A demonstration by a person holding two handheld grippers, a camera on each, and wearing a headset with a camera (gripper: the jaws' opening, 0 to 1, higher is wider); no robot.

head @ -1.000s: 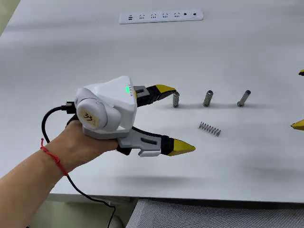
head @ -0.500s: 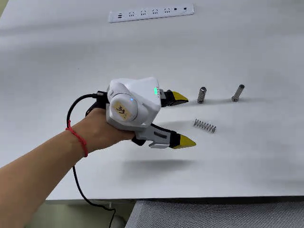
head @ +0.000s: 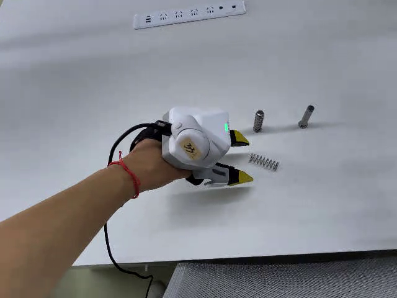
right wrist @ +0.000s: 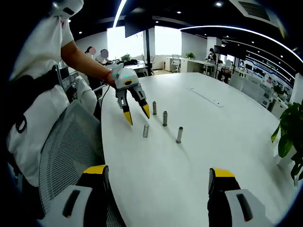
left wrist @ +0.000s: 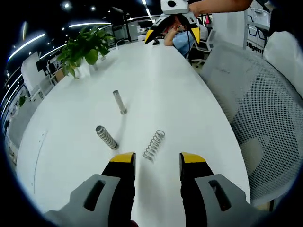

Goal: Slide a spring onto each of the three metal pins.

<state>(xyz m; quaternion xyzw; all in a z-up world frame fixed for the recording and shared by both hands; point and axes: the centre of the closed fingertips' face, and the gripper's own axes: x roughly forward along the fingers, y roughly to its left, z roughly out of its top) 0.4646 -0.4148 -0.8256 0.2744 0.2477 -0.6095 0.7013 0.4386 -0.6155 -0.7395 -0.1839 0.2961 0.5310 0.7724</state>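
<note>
Two of the three metal pins carry a spring. The middle pin (head: 258, 121) stands on the table with a coil around it. The end pin (right wrist: 154, 108), seen from the right gripper view, is wrapped the same way. The bare pin (head: 305, 116) stands at the other end of the row, apart from its neighbour.

The loose spring (head: 263, 162) lies flat on the table on my side of the row, near the middle pin. My left tongs (head: 243, 158) are open and grip nothing. Their yellow tips sit low over the table, and the spring lies just ahead of the gap between the jaws. My right tongs (right wrist: 158, 172) are spread wide and empty, well apart from the pins, and face along the table towards them.

The table (head: 186, 74) is long, white and matt. A white power strip (head: 189, 13) lies towards its far edge. Around it is an open office with strip lights overhead. A leafy green plant (left wrist: 85, 47) shows at the table's far side, and a grey mesh chair (left wrist: 255, 109) stands by its near long edge.
</note>
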